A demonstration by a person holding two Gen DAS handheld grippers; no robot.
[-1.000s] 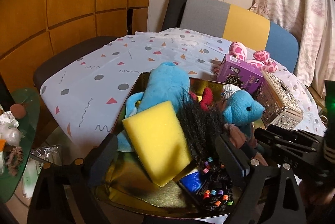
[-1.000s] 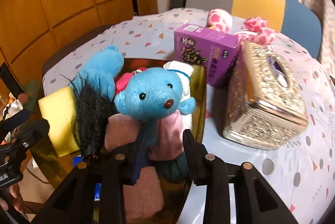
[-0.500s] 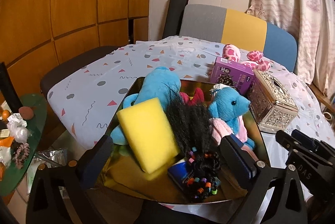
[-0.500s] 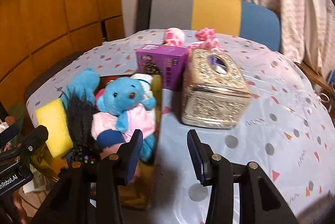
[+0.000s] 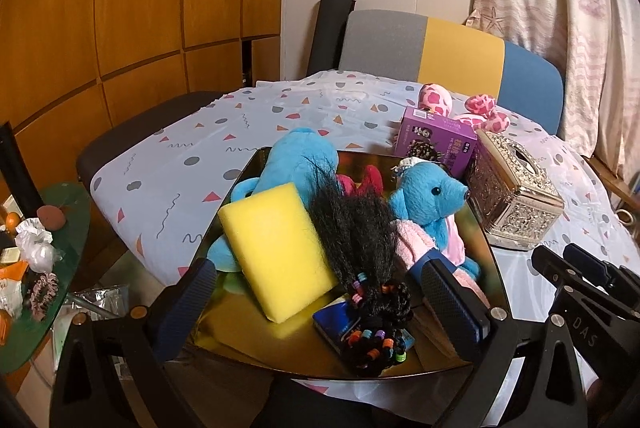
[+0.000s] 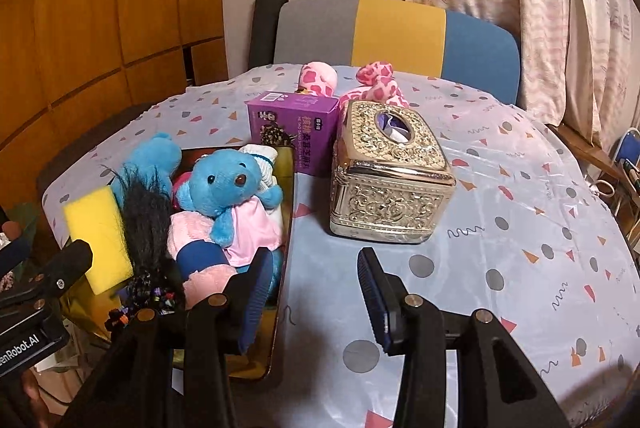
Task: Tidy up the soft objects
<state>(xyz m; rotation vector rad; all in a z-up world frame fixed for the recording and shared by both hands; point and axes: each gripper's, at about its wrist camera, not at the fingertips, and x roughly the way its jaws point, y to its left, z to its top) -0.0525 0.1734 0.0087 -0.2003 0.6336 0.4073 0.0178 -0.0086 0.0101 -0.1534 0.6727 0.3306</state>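
Observation:
A gold tray point(image 5: 240, 320) holds a yellow sponge point(image 5: 280, 248), a black braided wig with coloured beads point(image 5: 360, 240), a blue bear in a pink dress point(image 5: 428, 196), a second blue plush point(image 5: 304, 160) and pink cloth. My left gripper point(image 5: 320, 308) stands wide open at the tray's near edge, holding nothing. My right gripper point(image 6: 316, 296) is open and holds nothing; it is over the tablecloth beside the tray's right rim point(image 6: 286, 164). The bear point(image 6: 228, 188) and sponge point(image 6: 98, 228) lie to its left.
A purple box point(image 6: 292, 124) and a gold tissue box point(image 6: 388, 180) stand on the dotted tablecloth right of the tray. A pink spotted plush point(image 6: 320, 78) lies behind them. A grey, yellow and blue chair point(image 6: 400, 32) stands beyond. A cluttered green side table point(image 5: 40, 268) is at left.
Both grippers have drawn back from the tray. The right one widened, came off the bear's pink cloth and swung right over the tablecloth. The left one opened slightly wider.

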